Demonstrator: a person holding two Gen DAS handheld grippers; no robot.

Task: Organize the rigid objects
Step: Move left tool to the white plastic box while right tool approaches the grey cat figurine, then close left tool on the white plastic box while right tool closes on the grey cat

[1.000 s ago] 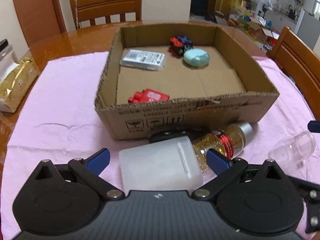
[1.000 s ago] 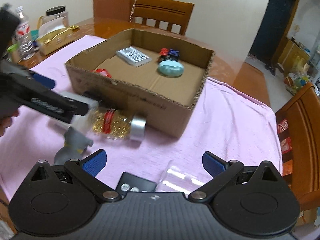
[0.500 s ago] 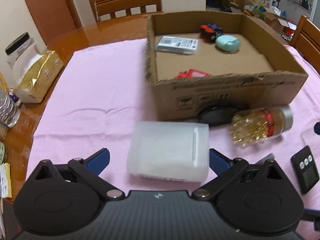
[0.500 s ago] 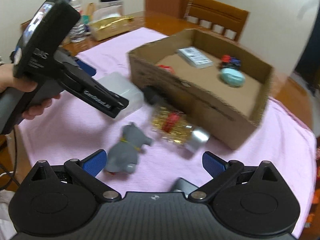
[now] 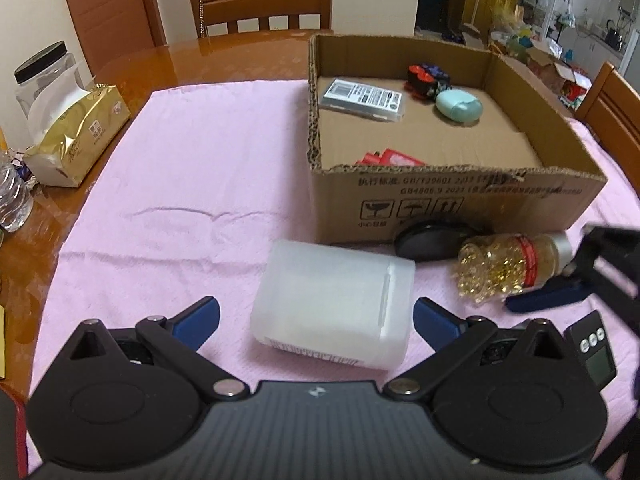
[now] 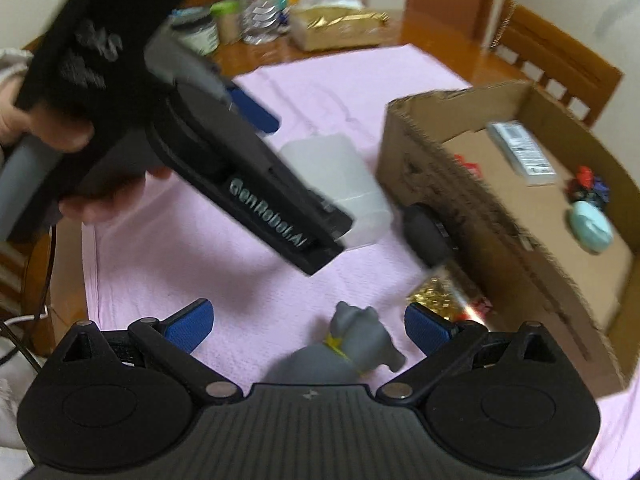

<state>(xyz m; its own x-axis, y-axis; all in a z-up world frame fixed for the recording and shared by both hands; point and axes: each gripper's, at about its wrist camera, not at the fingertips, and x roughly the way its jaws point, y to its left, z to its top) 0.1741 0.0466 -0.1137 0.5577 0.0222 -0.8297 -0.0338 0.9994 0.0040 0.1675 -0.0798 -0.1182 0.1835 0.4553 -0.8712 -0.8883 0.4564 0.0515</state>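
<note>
The frosted plastic box (image 5: 334, 304) lies flat on the pink cloth (image 5: 192, 184), just near of the cardboard box (image 5: 448, 204) and between the spread fingers of the left gripper (image 5: 316, 318), which holds nothing. It looks light, stiff and smooth, probably a little slippery, so I'd pinch it across its two flat side walls rather than at the lid seam. Its long axis runs left to right, lid end to the right, towards the bottle of gold capsules (image 5: 508, 274) lying on its side.

The right gripper (image 6: 306, 326) is also wide apart and empty, framing a grey toy animal (image 6: 352, 344). That toy seems rubbery, with its head pointing away from the gripper and towards the cardboard box; its body looks like the best place to grip.
</note>
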